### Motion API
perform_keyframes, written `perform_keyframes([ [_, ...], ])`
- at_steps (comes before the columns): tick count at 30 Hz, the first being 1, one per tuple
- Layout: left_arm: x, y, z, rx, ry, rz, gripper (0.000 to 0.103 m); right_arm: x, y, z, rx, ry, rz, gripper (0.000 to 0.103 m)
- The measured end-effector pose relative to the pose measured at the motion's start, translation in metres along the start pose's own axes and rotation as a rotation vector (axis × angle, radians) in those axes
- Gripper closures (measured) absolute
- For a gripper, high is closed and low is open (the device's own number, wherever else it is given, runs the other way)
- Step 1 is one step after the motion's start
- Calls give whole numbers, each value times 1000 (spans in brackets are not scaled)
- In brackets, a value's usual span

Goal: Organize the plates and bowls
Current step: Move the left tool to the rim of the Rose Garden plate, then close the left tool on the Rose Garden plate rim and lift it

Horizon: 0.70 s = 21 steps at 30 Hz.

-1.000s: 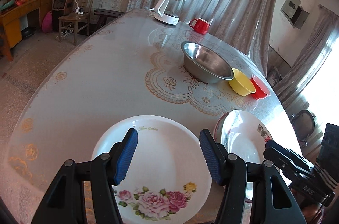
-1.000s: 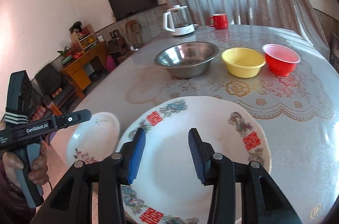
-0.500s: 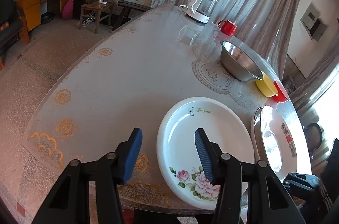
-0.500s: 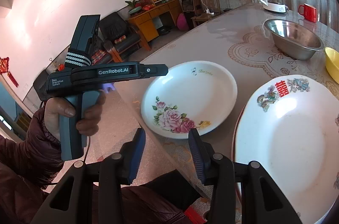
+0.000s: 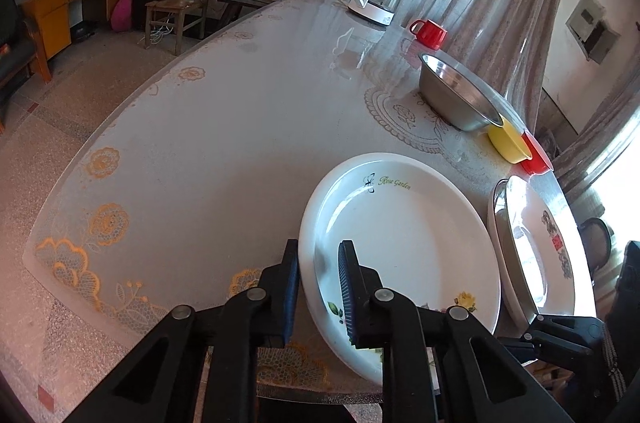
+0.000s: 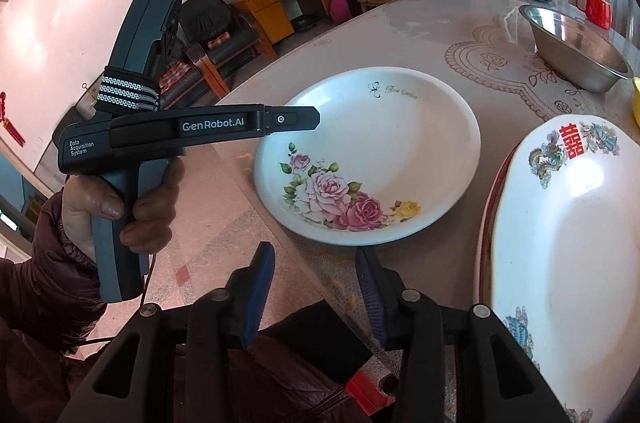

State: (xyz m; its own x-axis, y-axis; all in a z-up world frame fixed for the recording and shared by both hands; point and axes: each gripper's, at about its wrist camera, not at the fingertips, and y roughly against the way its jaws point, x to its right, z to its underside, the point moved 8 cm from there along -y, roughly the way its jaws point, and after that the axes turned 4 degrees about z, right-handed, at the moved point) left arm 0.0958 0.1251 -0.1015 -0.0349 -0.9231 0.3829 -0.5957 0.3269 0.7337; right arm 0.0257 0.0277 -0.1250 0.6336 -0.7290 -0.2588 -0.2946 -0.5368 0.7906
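My left gripper [image 5: 318, 287] is closing on the near left rim of the rose plate [image 5: 404, 235]. One finger sits outside the rim and one inside, with only a thin gap left, and I cannot tell if the pads press yet. The plate lies flat at the near edge of the table [image 5: 224, 143], just beside the dragon plate [image 6: 568, 231]. I think the trick is to squeeze the rim snugly, then lift slowly so the plate does not tip or slip. My right gripper [image 6: 316, 293] hangs partly open over the table edge and holds nothing. It should stay out of the way. The steel bowl [image 5: 460, 99], yellow bowl [image 5: 509, 145] and red bowl [image 5: 538, 159] sit farther back.
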Motion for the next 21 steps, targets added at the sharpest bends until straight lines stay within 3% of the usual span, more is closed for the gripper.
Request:
perform_keyframes([
  [15, -21, -7, -22, 40, 45, -70, 84, 9, -20, -39, 19, -16, 45, 58],
  [21, -21, -9, -22, 42, 13, -104, 84, 6, -10, -39, -11, 36, 3, 58],
])
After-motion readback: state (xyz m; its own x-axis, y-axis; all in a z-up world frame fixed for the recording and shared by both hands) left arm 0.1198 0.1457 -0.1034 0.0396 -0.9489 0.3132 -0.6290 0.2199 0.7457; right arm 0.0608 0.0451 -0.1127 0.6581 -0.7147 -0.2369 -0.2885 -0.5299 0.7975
